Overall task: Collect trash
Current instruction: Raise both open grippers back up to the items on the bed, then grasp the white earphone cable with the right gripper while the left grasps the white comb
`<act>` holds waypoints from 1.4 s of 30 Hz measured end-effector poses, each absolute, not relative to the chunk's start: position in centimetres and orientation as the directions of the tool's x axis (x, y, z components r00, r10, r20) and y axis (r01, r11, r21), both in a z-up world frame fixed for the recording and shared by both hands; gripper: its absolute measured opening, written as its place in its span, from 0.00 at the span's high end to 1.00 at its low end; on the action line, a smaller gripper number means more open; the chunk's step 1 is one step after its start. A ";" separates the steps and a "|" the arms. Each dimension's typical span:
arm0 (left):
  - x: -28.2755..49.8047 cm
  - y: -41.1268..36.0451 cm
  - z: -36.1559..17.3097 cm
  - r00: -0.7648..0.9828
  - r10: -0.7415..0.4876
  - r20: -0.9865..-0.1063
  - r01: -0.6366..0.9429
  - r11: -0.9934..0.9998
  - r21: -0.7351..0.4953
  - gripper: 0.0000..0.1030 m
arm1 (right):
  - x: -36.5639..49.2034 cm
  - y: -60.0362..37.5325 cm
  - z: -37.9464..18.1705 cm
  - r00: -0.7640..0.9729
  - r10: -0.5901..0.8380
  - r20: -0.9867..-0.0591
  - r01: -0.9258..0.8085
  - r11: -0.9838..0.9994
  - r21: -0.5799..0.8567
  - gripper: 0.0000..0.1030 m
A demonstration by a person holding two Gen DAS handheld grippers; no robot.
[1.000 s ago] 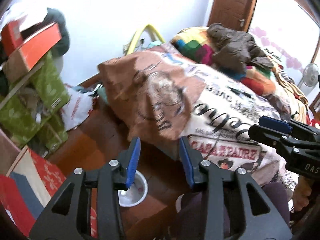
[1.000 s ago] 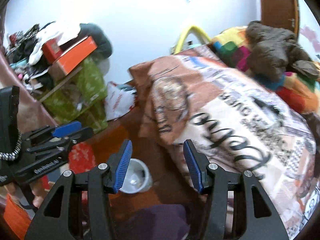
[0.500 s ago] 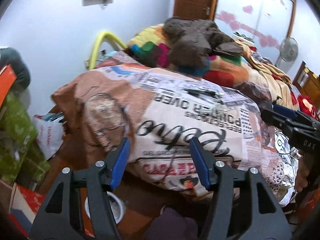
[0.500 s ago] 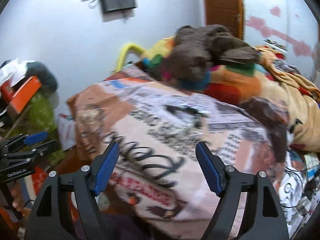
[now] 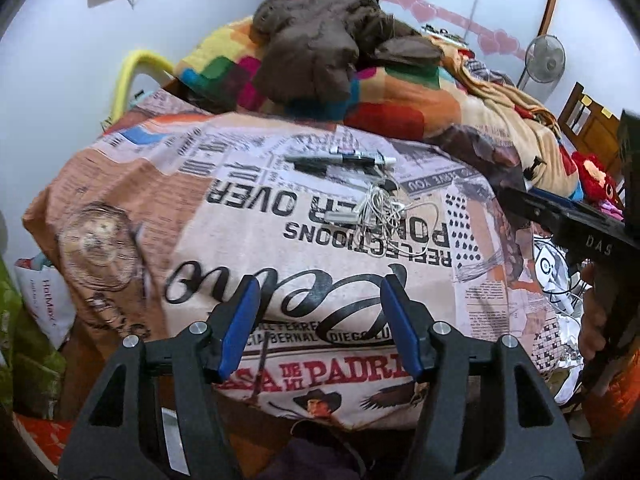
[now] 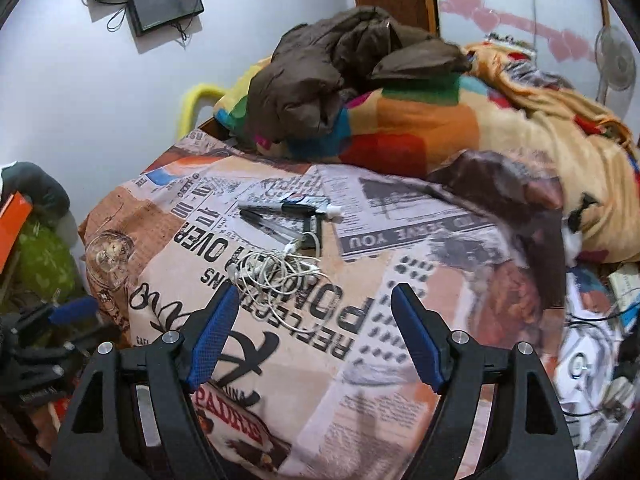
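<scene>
A newspaper-print pillow (image 5: 304, 240) lies on the bed; it also shows in the right wrist view (image 6: 360, 280). On it lie a tangle of white earphone cable (image 5: 380, 208) (image 6: 276, 272), a black pen (image 5: 320, 166) (image 6: 268, 222) and a marker with a white tip (image 5: 356, 156) (image 6: 296, 207). My left gripper (image 5: 320, 320) is open and empty, low before the pillow's front. My right gripper (image 6: 314, 336) is open and empty above the pillow, just short of the cable; it shows from the side in the left wrist view (image 5: 560, 216).
A brown jacket (image 6: 340, 64) lies on a patchwork blanket (image 6: 420, 128) behind the pillow. A tan blanket (image 6: 560, 132) and cables (image 6: 592, 360) lie right. Green bags (image 6: 40, 264) and an orange box (image 6: 12, 220) stand left. A fan (image 5: 544, 60) is at the back.
Both grippers have swung up and right from the floor and its white bowl to the bed. The pillow top with the pens and cable has come into view. Both stay open.
</scene>
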State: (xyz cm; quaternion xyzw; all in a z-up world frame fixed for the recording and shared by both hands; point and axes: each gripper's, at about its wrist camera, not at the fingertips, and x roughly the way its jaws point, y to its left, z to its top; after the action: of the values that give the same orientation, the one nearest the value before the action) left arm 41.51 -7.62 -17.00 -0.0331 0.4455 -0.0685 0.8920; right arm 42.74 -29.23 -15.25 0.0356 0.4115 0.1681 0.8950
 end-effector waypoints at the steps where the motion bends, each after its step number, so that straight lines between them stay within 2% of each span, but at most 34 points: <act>1: 42.1 -7.7 -17.7 0.584 -0.155 -0.797 0.093 0.988 -0.123 0.40 | 43.3 -29.0 -15.8 0.592 0.343 -0.729 -0.272 0.937 0.220 0.27; 5: 44.1 -7.5 -19.7 0.561 -0.165 -0.811 0.082 0.986 -0.144 0.40 | 46.0 -27.5 -18.5 0.522 0.403 -0.752 -0.252 0.915 0.315 0.27; 10: 45.8 -6.6 -22.2 0.543 -0.177 -0.821 0.057 0.983 -0.174 0.40 | 48.7 -25.9 -21.5 0.482 0.414 -0.772 -0.199 0.910 0.363 0.27; 15: 46.7 -5.8 -24.6 0.511 -0.193 -0.838 0.035 0.978 -0.204 0.40 | 49.9 -24.6 -23.5 0.492 0.362 -0.792 -0.180 0.932 0.314 0.27; 18: 46.8 -5.7 -25.6 0.503 -0.197 -0.841 0.038 0.978 -0.206 0.40 | 49.9 -23.7 -24.3 0.499 0.321 -0.805 -0.215 0.946 0.243 0.44; 20: 46.8 -5.8 -25.9 0.502 -0.196 -0.843 0.044 0.979 -0.201 0.40 | 49.5 -23.4 -24.4 0.515 0.295 -0.805 -0.242 0.951 0.194 0.48; 22: 46.9 -5.9 -26.1 0.500 -0.196 -0.844 0.051 0.979 -0.198 0.40 | 49.5 -23.4 -24.4 0.512 0.292 -0.808 -0.255 0.950 0.181 0.67; 24: 47.0 -6.1 -26.0 0.500 -0.202 -0.842 0.055 0.978 -0.202 0.40 | 49.4 -23.9 -24.4 0.499 0.313 -0.808 -0.268 0.943 0.199 0.79; 27: 47.2 -6.5 -25.5 0.506 -0.208 -0.837 0.064 0.977 -0.204 0.40 | 49.4 -25.3 -24.3 0.477 0.352 -0.805 -0.262 0.932 0.252 0.89; 29: 47.4 -6.7 -24.9 0.512 -0.214 -0.832 0.071 0.976 -0.208 0.40 | 49.0 -26.5 -23.8 0.476 0.372 -0.797 -0.255 0.925 0.280 0.92; 34: 48.3 -7.9 -23.5 0.523 -0.252 -0.814 0.097 0.967 -0.237 0.40 | 47.7 -27.9 -22.6 0.507 0.373 -0.777 -0.246 0.927 0.285 0.93; 42: 51.2 -11.3 -23.7 0.522 -0.239 -0.819 0.144 0.971 -0.192 0.40 | 46.3 -30.4 -23.0 0.521 0.348 -0.780 -0.209 0.937 0.279 0.93</act>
State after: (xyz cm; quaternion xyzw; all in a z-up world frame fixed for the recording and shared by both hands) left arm 51.19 -11.27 -23.66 -0.0502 0.4766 -0.1099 0.8708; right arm 46.29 -30.42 -22.96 0.0750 0.4626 0.1603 0.8687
